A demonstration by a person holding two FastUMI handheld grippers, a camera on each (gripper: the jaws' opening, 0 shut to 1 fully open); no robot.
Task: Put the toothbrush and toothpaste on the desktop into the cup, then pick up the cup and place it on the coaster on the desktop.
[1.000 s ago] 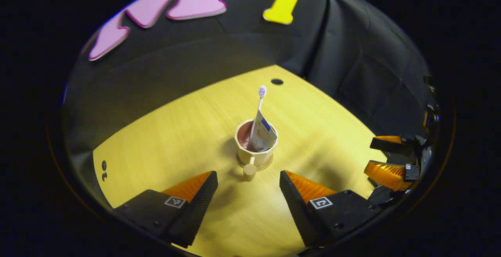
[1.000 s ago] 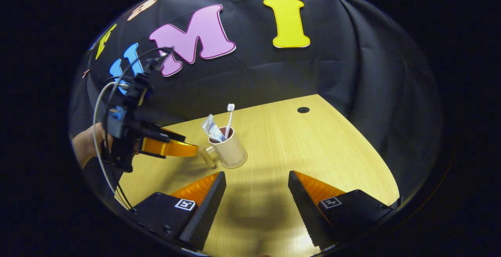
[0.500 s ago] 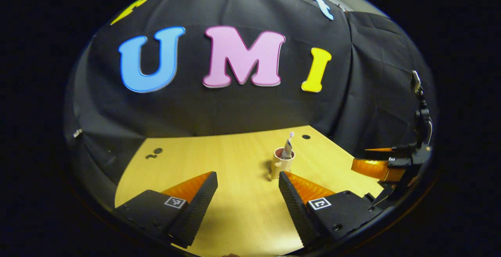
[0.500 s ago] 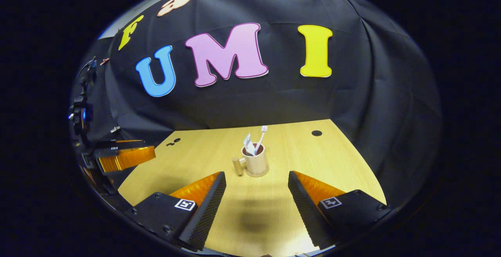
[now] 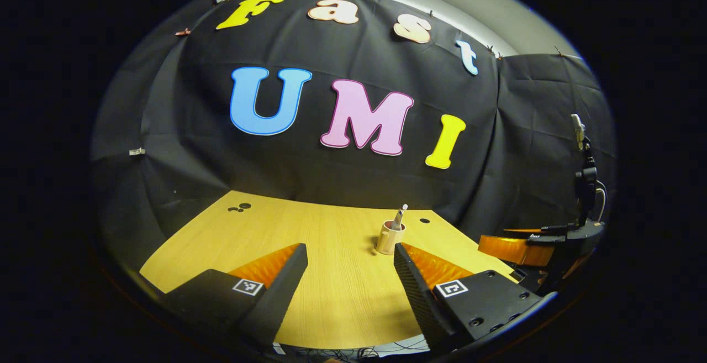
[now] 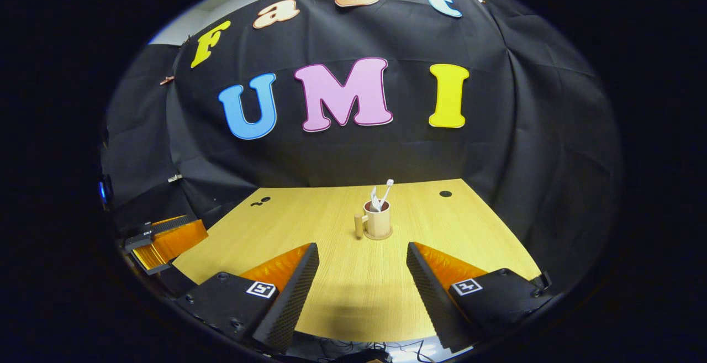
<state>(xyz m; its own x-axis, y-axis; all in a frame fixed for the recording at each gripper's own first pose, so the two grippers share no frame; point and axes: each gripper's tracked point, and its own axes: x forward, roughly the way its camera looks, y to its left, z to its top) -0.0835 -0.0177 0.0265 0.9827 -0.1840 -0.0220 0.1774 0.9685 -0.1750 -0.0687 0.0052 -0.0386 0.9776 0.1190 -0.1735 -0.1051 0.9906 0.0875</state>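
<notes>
The cup point(image 6: 378, 221) stands upright on the coaster point(image 6: 379, 236) near the middle of the desk point(image 6: 475, 230), its handle point(image 6: 359, 226) sticking out to the left in the right gripper view. The toothbrush point(image 6: 386, 190) leans out of the cup with its head up and to the right, and the toothpaste point(image 6: 374, 200) stands in the cup just left of it, its crimped end above the rim. In the left gripper view the cup point(image 5: 390, 238) sits farther off, just beyond the tip of the near right finger, with the toothbrush point(image 5: 400, 216) poking up from it; the toothpaste cannot be made out there. The left gripper point(image 5: 350, 258) hangs over the near edge of the desk point(image 5: 221, 230) with its jaws spread wide and nothing between them, well apart from the cup. The right gripper point(image 6: 362, 258) likewise hovers at the near edge, jaws spread and empty, the cup straight ahead between its finger lines but far from them. Each view also catches the other gripper at its side: the right gripper point(image 5: 525, 244) at the right edge of the left gripper view, the left gripper point(image 6: 165, 236) at the left edge of the right gripper view, both off the desk's sides. Small dark holes point(image 6: 445, 193) mark the desk's far corners.
</notes>
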